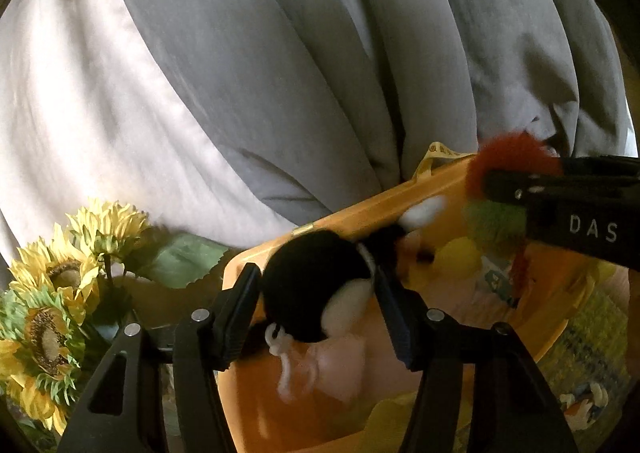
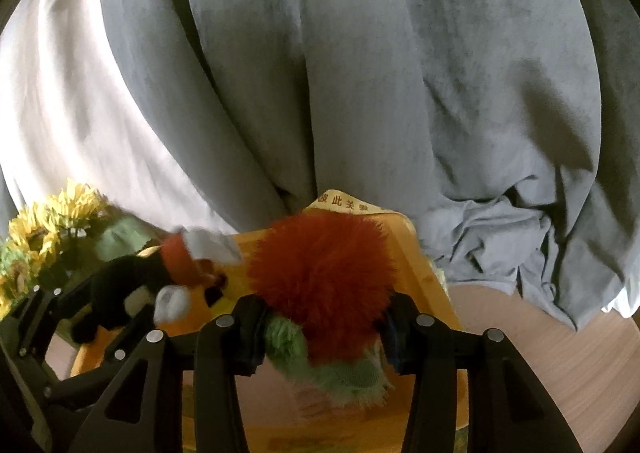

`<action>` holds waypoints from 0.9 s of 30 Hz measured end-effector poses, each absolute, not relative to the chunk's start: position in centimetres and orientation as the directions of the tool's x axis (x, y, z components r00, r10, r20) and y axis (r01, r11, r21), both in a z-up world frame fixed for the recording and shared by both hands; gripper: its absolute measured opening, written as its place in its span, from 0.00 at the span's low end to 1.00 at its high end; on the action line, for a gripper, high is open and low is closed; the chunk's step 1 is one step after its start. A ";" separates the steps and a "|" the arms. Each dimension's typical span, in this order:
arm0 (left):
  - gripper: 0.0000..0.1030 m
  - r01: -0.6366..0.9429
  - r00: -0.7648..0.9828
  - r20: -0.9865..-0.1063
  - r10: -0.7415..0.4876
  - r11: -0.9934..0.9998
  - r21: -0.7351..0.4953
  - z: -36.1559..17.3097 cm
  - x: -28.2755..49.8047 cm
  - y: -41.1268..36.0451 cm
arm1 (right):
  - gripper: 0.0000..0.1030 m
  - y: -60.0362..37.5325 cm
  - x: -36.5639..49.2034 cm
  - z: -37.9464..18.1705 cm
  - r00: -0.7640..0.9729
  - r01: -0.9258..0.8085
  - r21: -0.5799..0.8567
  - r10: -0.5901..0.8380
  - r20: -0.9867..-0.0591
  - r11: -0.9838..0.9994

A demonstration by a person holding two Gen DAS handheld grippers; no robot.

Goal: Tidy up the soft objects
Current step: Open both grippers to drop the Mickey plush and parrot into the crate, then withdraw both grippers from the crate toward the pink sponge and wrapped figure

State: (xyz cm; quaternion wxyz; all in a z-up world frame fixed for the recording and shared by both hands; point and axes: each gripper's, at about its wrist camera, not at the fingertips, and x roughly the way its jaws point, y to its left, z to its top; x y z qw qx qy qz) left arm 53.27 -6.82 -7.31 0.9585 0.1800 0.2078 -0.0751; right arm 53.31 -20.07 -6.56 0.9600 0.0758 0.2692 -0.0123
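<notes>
We find the work at the depositing step: both toys are carried over the shallow orange plastic tray (image 1: 352, 215), whose rim shows beside the grey pleated curtain (image 1: 280, 73). The left gripper (image 1: 318, 299) stands around a black-and-white plush toy with an orange patch and white paws (image 1: 316, 285); its fingers (image 1: 236, 317) lie against the toy's flanks on both sides, and we judge it gripped, though lightly. The right gripper (image 2: 322, 327) holds a fluffy red pompom-headed plush with a shaggy green body (image 2: 324, 277), the pads bedded in the fur at either side, the green part drooping below the fingers. Both toys hang just above the tray floor, not resting on it so far as we can tell. In our judgement the next move calls for lowering each toy to the tray bottom and parting the fingers wide enough for the pile to spring free, taking care that the loop at the black toy's underside (image 1: 280, 349) does not snag. Materials: the toys are soft, compressible and long-piled; the tray is smooth, hard and glossy; a yellow printed ribbon (image 2: 344, 205) lies at its far rim. Artificial yellow sunflowers with fabric leaves (image 1: 64, 273) stand just beside the tray at left, and a pale wood-grain tabletop (image 2: 552, 349) carries it.
</notes>
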 end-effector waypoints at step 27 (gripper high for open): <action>0.67 0.190 0.933 -0.348 -0.096 0.950 0.248 -2.3 45.3 -5.8 | 0.70 -21.1 46.7 -2.8 0.895 0.103 0.148 -0.026 -0.446 0.984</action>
